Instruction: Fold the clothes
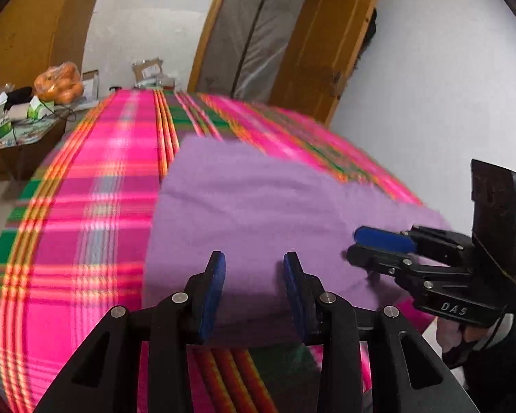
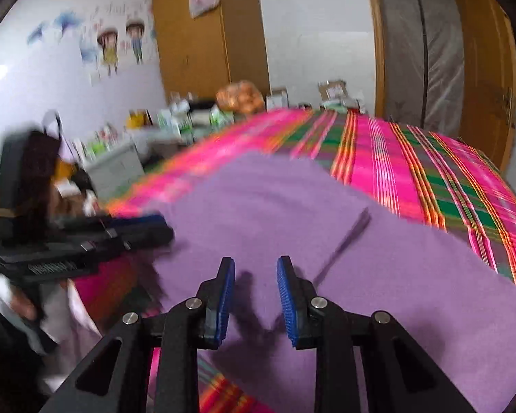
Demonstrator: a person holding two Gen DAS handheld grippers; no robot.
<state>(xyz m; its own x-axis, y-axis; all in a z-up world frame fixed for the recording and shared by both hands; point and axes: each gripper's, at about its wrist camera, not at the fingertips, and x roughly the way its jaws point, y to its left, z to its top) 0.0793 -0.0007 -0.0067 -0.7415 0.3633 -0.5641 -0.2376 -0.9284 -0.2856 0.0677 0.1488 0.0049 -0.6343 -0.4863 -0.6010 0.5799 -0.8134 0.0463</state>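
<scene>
open bedspread [image 1: 86, 206] left, cluttered table [image 1: 20, 127] (far)

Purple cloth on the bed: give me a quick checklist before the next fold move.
1. Purple cloth lies on the plaid bedspread: ok.
2. Left gripper jaws apart, nothing pinched: ok.
3. Right gripper jaws apart, nothing pinched: ok.
4. Both grippers over the cloth's near edge: ok.
5. Cloth flat: not ok, a crease runs across it.
6. Whether a fold is already made: cannot tell.
</scene>
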